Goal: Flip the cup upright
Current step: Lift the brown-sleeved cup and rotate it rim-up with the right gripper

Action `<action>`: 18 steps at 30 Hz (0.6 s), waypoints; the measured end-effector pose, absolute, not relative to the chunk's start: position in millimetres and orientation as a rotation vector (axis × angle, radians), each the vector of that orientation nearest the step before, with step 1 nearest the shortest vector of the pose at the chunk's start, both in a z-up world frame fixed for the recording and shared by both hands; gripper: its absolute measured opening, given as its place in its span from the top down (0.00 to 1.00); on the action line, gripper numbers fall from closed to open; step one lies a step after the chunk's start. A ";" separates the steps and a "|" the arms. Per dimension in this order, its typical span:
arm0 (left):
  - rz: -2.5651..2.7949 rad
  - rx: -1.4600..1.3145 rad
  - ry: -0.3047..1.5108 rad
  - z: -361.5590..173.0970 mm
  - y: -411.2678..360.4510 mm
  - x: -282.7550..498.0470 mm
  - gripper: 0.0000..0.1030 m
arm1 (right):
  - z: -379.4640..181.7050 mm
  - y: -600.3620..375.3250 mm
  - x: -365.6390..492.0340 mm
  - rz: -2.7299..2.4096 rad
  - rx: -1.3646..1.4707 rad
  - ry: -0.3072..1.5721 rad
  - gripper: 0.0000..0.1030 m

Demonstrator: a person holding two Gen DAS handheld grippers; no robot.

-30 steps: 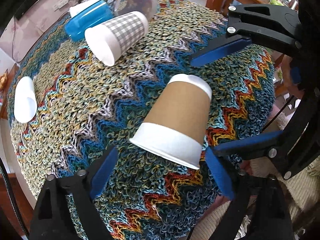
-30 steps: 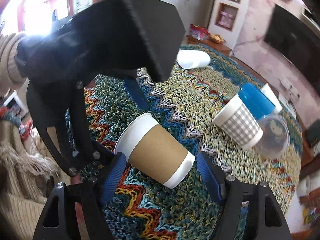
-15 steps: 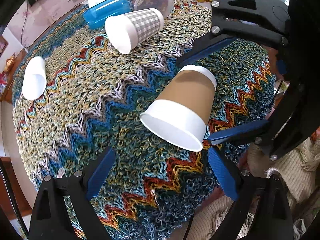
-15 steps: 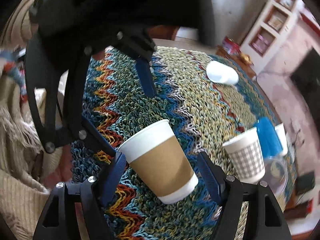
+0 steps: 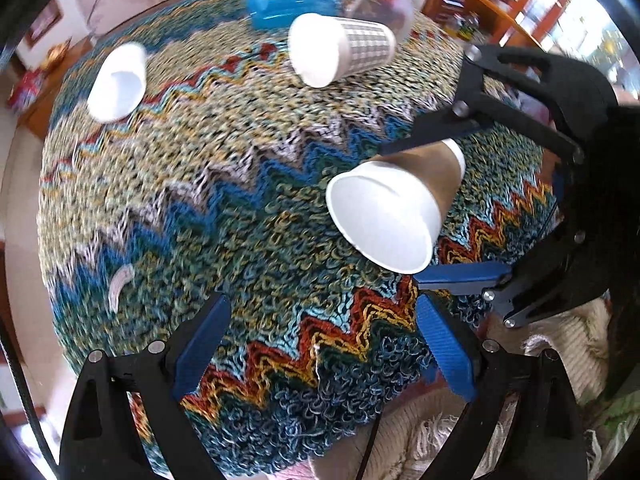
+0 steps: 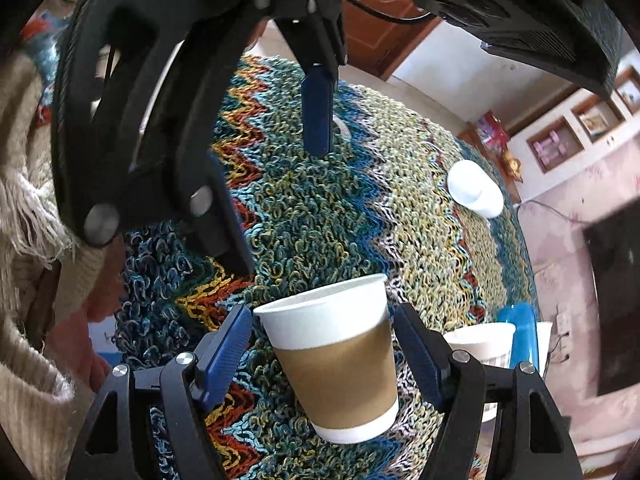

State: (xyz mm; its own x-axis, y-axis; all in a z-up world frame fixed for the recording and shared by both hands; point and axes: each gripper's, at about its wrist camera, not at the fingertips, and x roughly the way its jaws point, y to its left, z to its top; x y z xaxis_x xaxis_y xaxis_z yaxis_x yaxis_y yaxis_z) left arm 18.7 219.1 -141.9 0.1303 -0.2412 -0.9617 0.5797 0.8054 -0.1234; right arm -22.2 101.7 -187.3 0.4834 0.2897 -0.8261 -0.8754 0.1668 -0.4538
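Observation:
A brown paper cup with white rim and base point(image 6: 340, 364) is held between the blue pads of my right gripper point(image 6: 324, 356), nearly upright and off the woven mat point(image 6: 320, 216). In the left wrist view the cup point(image 5: 396, 208) shows its open mouth toward the camera, with the right gripper's black frame point(image 5: 532, 160) around it. My left gripper point(image 5: 320, 344) is open and empty, low over the mat's near edge, apart from the cup.
On the colourful woven mat point(image 5: 208, 184) lie a grey checked cup on its side point(image 5: 340, 48), a blue container point(image 5: 288, 4), a clear plastic cup point(image 5: 380, 4) and a white cup on its side point(image 5: 118, 82). The mat edge drops off at the front.
My right gripper has lifted the brown cup off the mat and turned it from lying on its side to nearly upright. My left gripper has drawn back a little.

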 end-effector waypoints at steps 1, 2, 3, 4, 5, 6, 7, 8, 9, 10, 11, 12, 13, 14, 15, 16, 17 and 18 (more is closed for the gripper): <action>-0.598 0.285 1.320 -143.3 225.5 18.5 0.08 | -188.9 104.2 -22.8 0.920 -1.118 0.655 0.28; -0.590 0.270 1.324 -143.9 230.3 17.6 0.08 | -190.6 106.6 -23.5 0.921 -1.138 0.652 0.28; -0.582 0.255 1.328 -144.6 235.8 15.9 0.08 | -192.5 109.1 -24.1 0.920 -1.160 0.647 0.28; -0.574 0.236 1.335 -144.1 240.8 12.4 0.08 | -193.9 111.1 -25.3 0.922 -1.175 0.642 0.28; -0.568 0.224 1.341 -144.9 246.1 10.2 0.08 | -194.8 112.7 -25.4 0.924 -1.186 0.643 0.28; -0.563 0.215 1.345 -143.4 248.0 8.8 0.08 | -196.1 114.7 -25.5 0.924 -1.197 0.646 0.28; -0.557 0.207 1.349 -141.5 248.3 4.9 0.08 | -197.4 116.8 -25.1 0.918 -1.213 0.647 0.28; -0.554 0.204 1.349 -141.4 251.1 3.2 0.08 | -199.4 119.1 -23.9 0.911 -1.235 0.651 0.28; -0.553 0.201 1.349 -142.0 256.7 2.2 0.08 | -200.6 120.6 -23.5 0.908 -1.250 0.654 0.28; -0.551 0.196 1.349 -139.2 257.0 -5.9 0.08 | -202.0 122.1 -22.6 0.906 -1.264 0.656 0.28; -0.551 0.191 1.348 -138.5 259.5 -8.2 0.08 | -202.9 123.3 -21.9 0.905 -1.273 0.658 0.28; -0.551 0.187 1.347 -137.8 261.4 -11.0 0.08 | -203.5 124.6 -21.4 0.905 -1.283 0.661 0.28; -0.551 0.180 1.345 -136.8 264.4 -12.5 0.08 | -204.4 126.2 -20.3 0.904 -1.293 0.665 0.28; -0.545 0.179 1.343 -135.9 267.3 -14.0 0.08 | -204.6 127.2 -19.6 0.905 -1.297 0.671 0.28; -0.539 0.177 1.342 -138.7 268.6 -7.7 0.08 | -205.0 128.4 -19.5 0.905 -1.300 0.675 0.28; -0.531 0.172 1.343 -138.9 272.5 -7.4 0.08 | -205.7 129.7 -17.7 0.903 -1.303 0.683 0.28; -0.530 0.165 1.345 -139.1 276.2 -7.3 0.08 | -206.1 131.4 -14.2 0.900 -1.302 0.699 0.28; -0.532 0.154 1.348 -139.6 278.7 -3.9 0.08 | -204.8 132.4 -10.3 0.903 -1.287 0.716 0.29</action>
State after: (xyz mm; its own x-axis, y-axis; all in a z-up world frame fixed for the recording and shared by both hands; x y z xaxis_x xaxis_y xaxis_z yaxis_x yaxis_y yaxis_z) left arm -3.9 278.7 -139.6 0.1234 -0.2761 -0.9532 0.4499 0.8717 -0.1943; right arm -10.3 132.4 -204.8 0.4855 0.1594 -0.8596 -0.8733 0.0423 -0.4854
